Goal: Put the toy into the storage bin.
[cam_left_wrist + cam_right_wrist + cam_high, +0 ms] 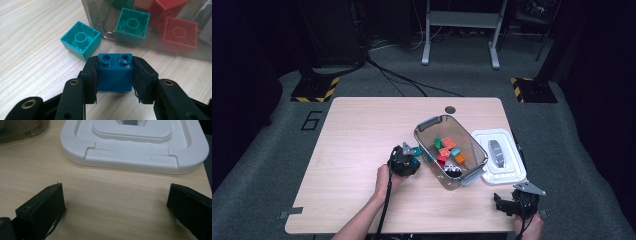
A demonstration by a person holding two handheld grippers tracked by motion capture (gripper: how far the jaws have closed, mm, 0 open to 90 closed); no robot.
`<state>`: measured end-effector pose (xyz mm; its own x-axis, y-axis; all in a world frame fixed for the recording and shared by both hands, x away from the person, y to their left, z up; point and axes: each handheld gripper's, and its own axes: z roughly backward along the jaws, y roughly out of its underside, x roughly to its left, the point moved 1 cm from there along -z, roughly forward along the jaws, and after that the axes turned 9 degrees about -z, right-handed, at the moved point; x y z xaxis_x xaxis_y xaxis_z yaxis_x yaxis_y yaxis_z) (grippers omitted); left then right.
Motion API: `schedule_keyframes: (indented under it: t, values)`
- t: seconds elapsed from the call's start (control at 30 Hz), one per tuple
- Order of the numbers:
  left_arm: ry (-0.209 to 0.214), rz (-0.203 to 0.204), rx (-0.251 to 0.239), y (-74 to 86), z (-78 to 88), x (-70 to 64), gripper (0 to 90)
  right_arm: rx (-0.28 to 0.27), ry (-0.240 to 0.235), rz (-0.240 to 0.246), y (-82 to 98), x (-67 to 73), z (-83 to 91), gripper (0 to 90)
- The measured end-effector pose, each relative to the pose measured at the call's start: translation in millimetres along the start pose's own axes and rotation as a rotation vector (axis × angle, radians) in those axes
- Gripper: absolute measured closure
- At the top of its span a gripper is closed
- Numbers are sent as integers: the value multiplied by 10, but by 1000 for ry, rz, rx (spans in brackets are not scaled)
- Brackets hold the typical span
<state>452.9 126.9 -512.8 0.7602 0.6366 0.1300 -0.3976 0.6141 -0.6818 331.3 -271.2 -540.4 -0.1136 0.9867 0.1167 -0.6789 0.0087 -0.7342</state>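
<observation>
My left gripper point(115, 75) is shut on a dark blue two-stud brick point(115, 72), held just above the table beside the clear plastic bin point(428, 125). A teal brick point(80, 40) lies upside down on the wood right in front of it, touching or nearly touching the bin wall. In the high view the left gripper point(408, 159) sits at the bin's left side. Inside the bin lie several bricks: green, red point(441, 158), orange point(460, 158) and teal. My right gripper point(115, 202) stands open over bare table near the white lid point(135, 145), at the front right corner point(501, 204).
The white bin lid point(499, 155) lies flat to the right of the bin, close to the table's right edge. A round cable hole point(450, 109) sits near the far edge. The left half of the table point(352, 150) is bare wood.
</observation>
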Motion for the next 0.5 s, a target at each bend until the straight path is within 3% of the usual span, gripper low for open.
schedule_keyframes:
  t: [0.2,0.5]
  values:
    - [9,11,-18,16,80,21,591,0,0,0,0,0,0,7]
    - [14,-22,-31,14,288,111,592,0,0,0,0,0,0,7]
